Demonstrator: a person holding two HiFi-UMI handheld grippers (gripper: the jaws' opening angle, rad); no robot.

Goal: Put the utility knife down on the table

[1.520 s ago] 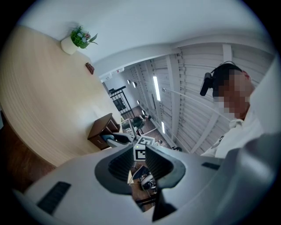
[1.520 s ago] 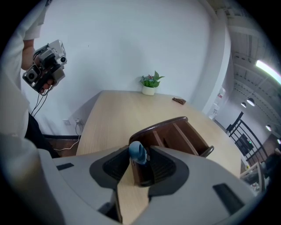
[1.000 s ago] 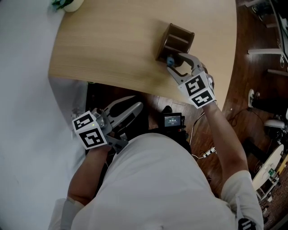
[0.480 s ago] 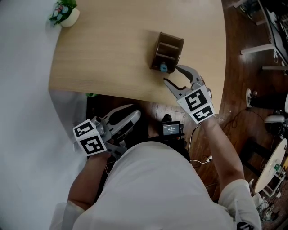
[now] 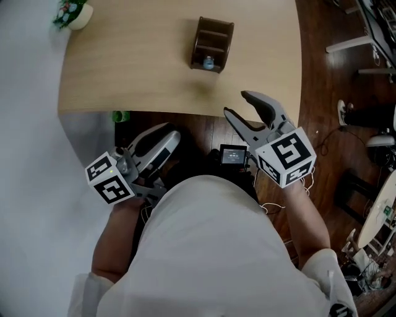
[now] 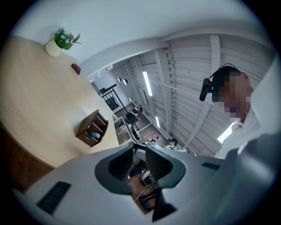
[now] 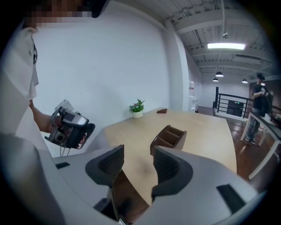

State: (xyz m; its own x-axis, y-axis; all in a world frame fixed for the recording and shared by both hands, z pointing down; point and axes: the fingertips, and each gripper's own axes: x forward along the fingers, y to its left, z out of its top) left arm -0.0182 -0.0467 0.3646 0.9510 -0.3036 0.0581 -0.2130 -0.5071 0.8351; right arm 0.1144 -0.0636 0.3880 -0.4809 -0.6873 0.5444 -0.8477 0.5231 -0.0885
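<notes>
A brown desk organiser [image 5: 212, 42] stands on the light wooden table [image 5: 124, 68]. The blue-ended utility knife [image 5: 209, 62] rests in its front compartment and shows as a blue shape [image 6: 93, 135] in the left gripper view. My right gripper [image 5: 237, 104] hovers off the table's near edge, open and empty, its jaws [image 7: 138, 160] pointing toward the organiser [image 7: 169, 137]. My left gripper [image 5: 167, 139] hangs below the table edge by my body. Only a narrow slit shows between its jaws [image 6: 139, 151], and nothing is between them.
A small potted plant [image 5: 69, 12] stands at the table's far left corner, and a small dark object [image 7: 162, 111] lies farther back. A device with a lit screen [image 5: 234, 155] sits at my waist. Dark wooden floor and chair legs [image 5: 352, 43] lie to the right.
The right gripper has let go of the knife at the organiser and drawn back off the table toward my body, with its jaws apart. The left gripper has hardly moved.
</notes>
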